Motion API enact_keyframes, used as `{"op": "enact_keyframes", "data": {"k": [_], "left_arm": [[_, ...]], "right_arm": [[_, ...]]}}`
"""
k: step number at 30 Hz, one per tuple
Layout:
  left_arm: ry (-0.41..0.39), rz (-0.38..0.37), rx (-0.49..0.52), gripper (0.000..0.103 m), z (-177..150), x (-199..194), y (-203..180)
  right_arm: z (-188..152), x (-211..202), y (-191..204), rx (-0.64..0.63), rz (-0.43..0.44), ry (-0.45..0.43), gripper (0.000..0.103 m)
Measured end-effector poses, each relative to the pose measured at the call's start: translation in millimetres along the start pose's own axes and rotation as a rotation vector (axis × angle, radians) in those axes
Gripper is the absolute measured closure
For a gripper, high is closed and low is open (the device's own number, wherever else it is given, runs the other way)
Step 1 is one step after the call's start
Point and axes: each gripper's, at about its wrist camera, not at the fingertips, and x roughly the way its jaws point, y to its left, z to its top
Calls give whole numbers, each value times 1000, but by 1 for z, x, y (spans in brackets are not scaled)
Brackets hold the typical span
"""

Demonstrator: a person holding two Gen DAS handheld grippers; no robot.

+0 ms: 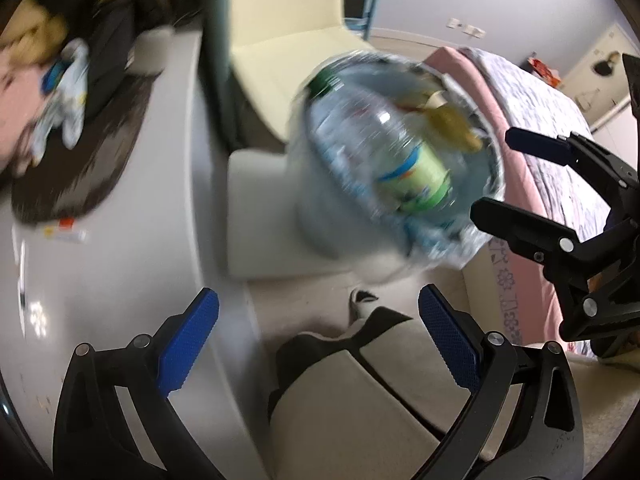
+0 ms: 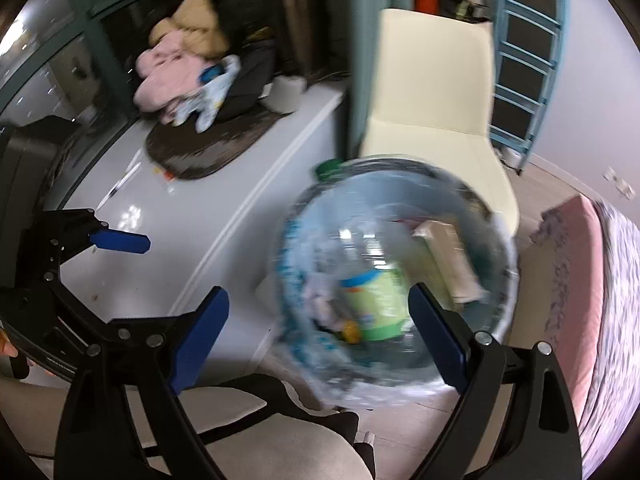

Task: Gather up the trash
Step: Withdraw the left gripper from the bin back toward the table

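Both claws, left (image 1: 318, 344) and right (image 2: 318, 336), gape wide with the blurred bottle (image 1: 384, 152) (green-capped) ahead over the bin (image 1: 490, 184).

Both wrist views look steeply down, close; share bin (image 1: 400, 168) (image 2: 400, 280), chair (image 1: 288, 40) (image 2: 432, 92).

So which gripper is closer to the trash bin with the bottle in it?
Right, it looks like. The right gripper sits at the trash bin, one fingertip overlapping it; the left gripper hangs back, below it.
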Motion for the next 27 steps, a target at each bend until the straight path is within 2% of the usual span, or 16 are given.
{"op": "enact_keyframes", "data": {"k": [16, 27], "left_arm": [[22, 73, -268, 6, -112, -23, 103], [14, 118, -480, 6, -164, -38, 147]], "right_arm": [[0, 44, 141, -261, 139, 115, 15], [16, 70, 221, -479, 258, 168, 15]]}}
